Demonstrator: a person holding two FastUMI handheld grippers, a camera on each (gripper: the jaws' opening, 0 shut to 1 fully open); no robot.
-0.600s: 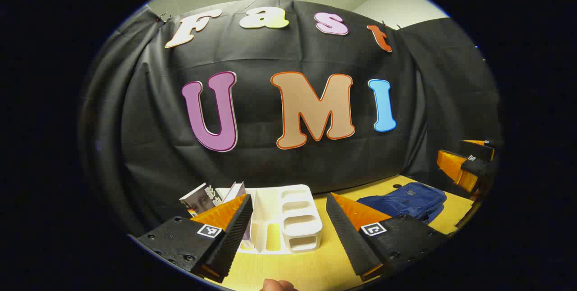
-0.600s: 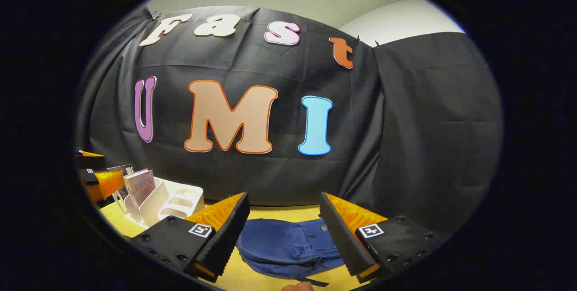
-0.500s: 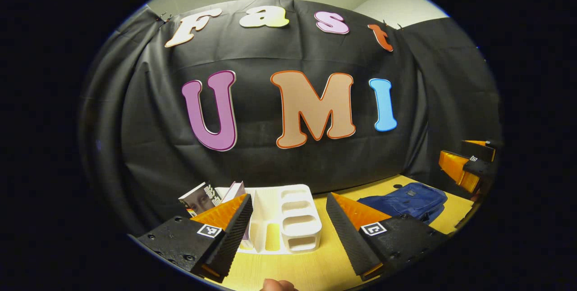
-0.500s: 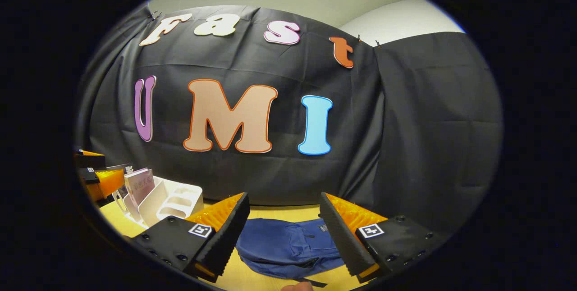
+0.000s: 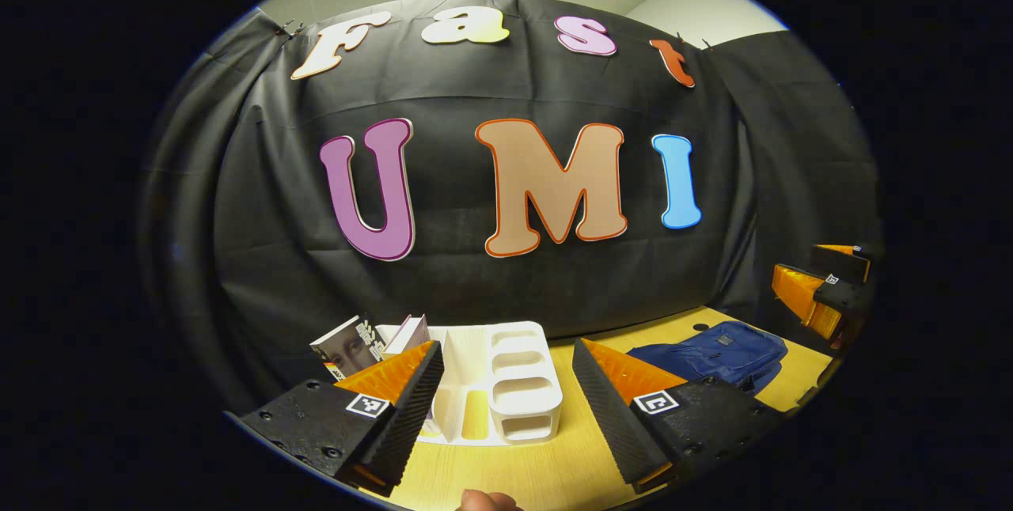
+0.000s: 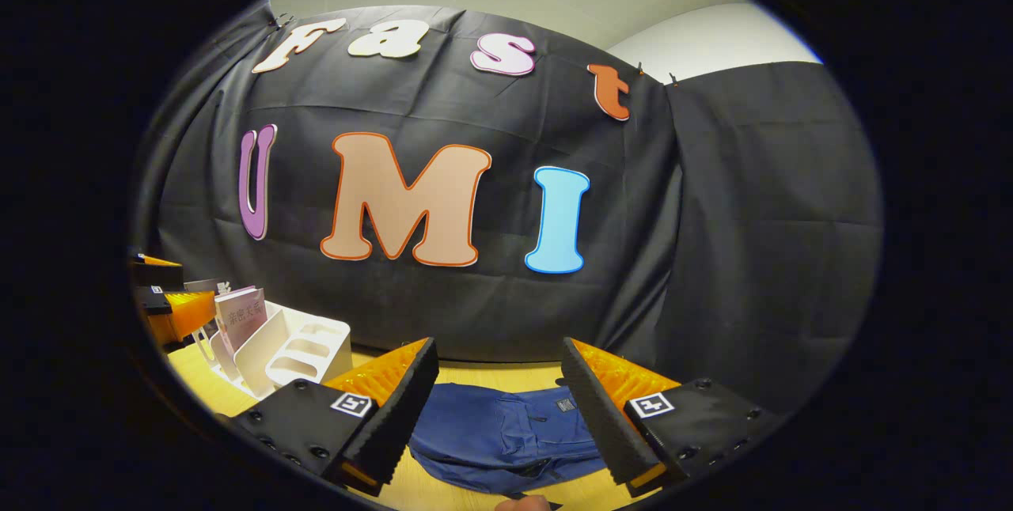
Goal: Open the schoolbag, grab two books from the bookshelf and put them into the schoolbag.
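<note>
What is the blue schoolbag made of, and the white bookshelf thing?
The blue schoolbag looks like soft woven fabric, matte: it lies slumped and creased, with stitched seams. The white bookshelf looks like moulded plastic, smooth with a slight sheen, with rounded cut-out slots. Neither can be told for sure from here.

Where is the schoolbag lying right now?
The blue schoolbag lies flat on the wooden table, ahead of the open right gripper and right of the white bookshelf in the left gripper view.
</note>
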